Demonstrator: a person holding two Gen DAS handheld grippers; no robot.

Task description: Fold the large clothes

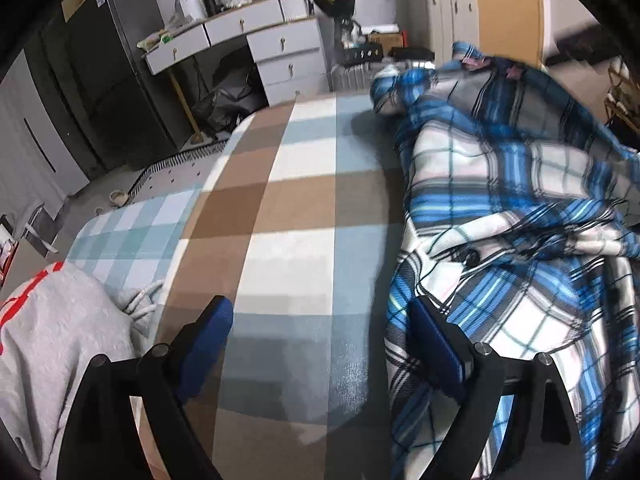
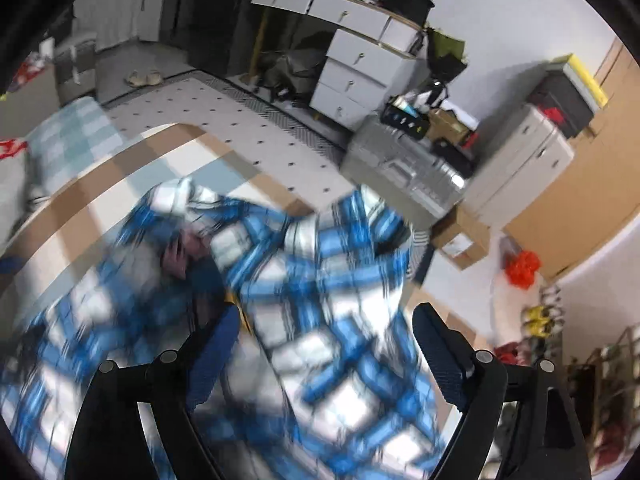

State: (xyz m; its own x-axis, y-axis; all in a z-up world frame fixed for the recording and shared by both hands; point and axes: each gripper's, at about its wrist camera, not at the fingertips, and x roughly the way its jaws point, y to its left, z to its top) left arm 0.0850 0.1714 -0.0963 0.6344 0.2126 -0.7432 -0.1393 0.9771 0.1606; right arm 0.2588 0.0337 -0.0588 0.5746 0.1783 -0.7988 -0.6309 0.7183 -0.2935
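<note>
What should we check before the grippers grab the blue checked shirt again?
1. Left gripper open with nothing in it: ok.
2. Right gripper open: ok.
3. Shirt free of the right gripper: cannot tell, picture too blurry.
4. Blue plaid shirt lying flat: not ok, it is bunched up.
5. Room on the checked blanket to spread it: ok.
6. Grey garment apart from the shirt: ok.

The left gripper (image 1: 320, 344) is wide open above a checked bed (image 1: 288, 200). A blue plaid shirt (image 1: 520, 208) lies bunched at 3 o'clock. A grey top (image 1: 60, 340) sits at 8 o'clock.
</note>
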